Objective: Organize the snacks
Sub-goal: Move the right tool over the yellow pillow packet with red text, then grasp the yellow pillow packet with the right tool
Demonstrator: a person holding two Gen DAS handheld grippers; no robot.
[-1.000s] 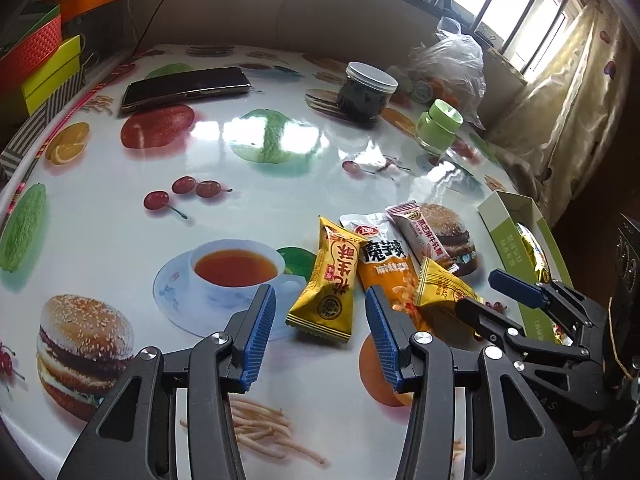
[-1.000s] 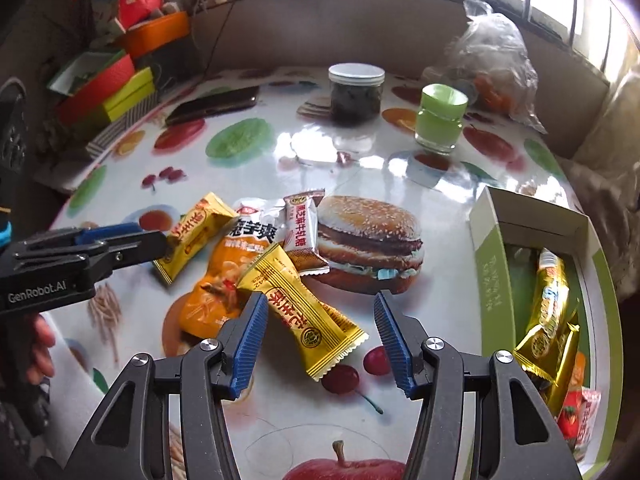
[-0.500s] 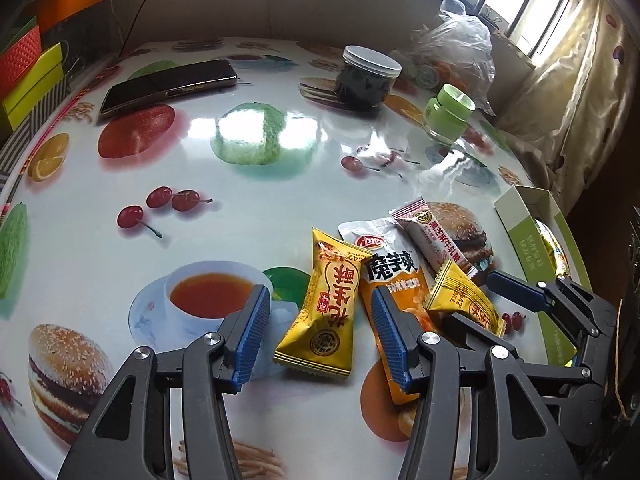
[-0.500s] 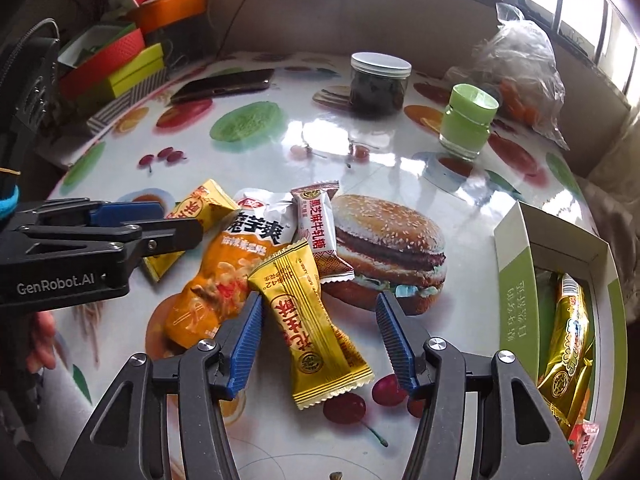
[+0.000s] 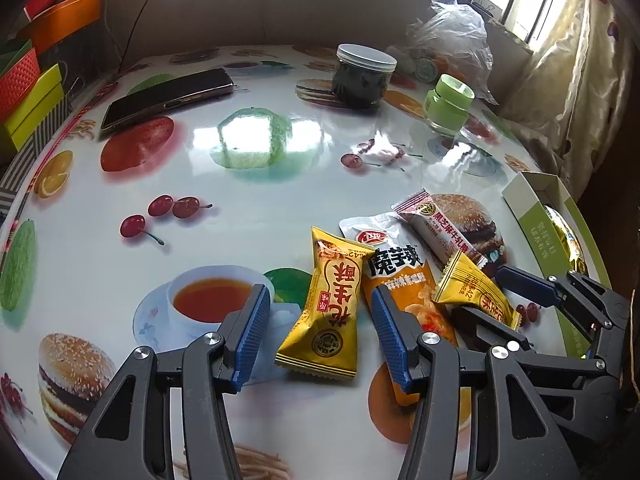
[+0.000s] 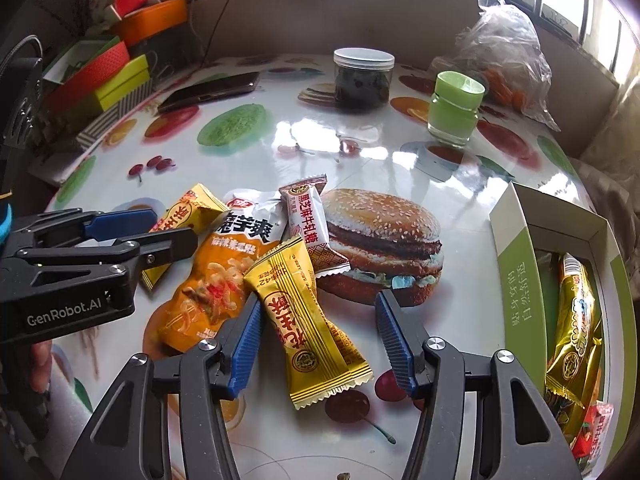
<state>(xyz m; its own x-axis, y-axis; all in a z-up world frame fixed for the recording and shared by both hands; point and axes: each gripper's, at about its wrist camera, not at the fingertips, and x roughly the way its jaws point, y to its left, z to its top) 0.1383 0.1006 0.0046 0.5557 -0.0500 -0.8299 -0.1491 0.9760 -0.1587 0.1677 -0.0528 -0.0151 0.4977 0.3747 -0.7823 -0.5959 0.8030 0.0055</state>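
left gripper (image 5: 316, 332) low over the table (image 5: 248, 208), jaws apart on either side of a yellow packet (image 5: 330, 304), pads clear of it. right gripper (image 6: 318, 340) likewise astride a second yellow packet (image 6: 310, 328), jaws closing, not yet pressing. beside these, touching, an orange bag (image 6: 216, 280) and a pink bar (image 6: 308, 224). off to the right, a green box (image 6: 520, 280) holding more snacks.

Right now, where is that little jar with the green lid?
The green-lidded jar stands upright toward the far right of the table in both wrist views, right of the dark jar with the white lid and just in front of the clear plastic bag.
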